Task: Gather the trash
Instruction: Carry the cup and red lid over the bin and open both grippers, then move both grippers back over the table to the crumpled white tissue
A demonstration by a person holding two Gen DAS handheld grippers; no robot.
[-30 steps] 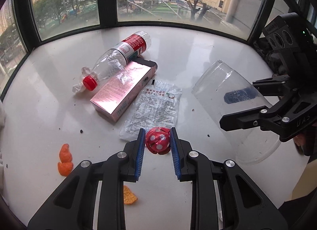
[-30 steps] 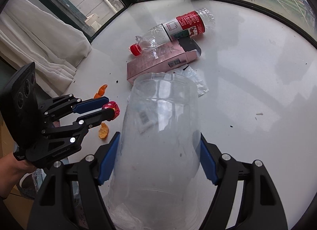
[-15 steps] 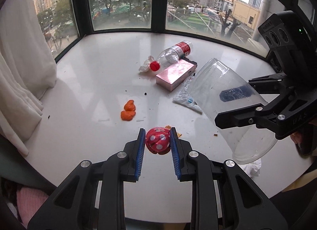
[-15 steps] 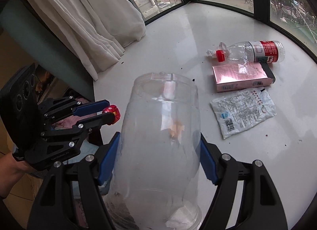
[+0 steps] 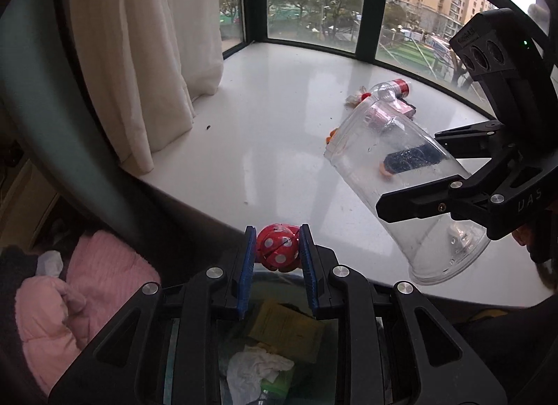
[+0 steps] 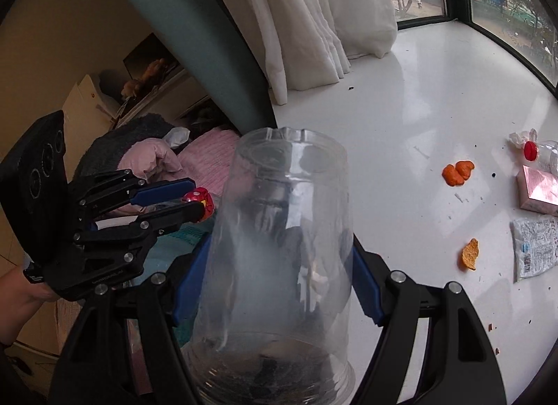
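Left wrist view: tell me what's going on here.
A person is clearing trash off a white sill. The left gripper is shut on a red spotted ball, held past the sill's edge above a bin of rubbish. The right gripper clamps a clear plastic container. A bottle, pink box and orange peels remain.

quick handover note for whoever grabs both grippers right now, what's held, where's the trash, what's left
Left gripper: shut on the red spotted ball, held past the table edge, above the bin with paper trash in it.
Right gripper: shut on the clear plastic cup, tilted over the table edge.
On the white table: bottle, pink box, wrapper, orange peels and one more peel.
Done: ball and cup picked up.
Left: drop both, likely into the bin, then collect the rest.
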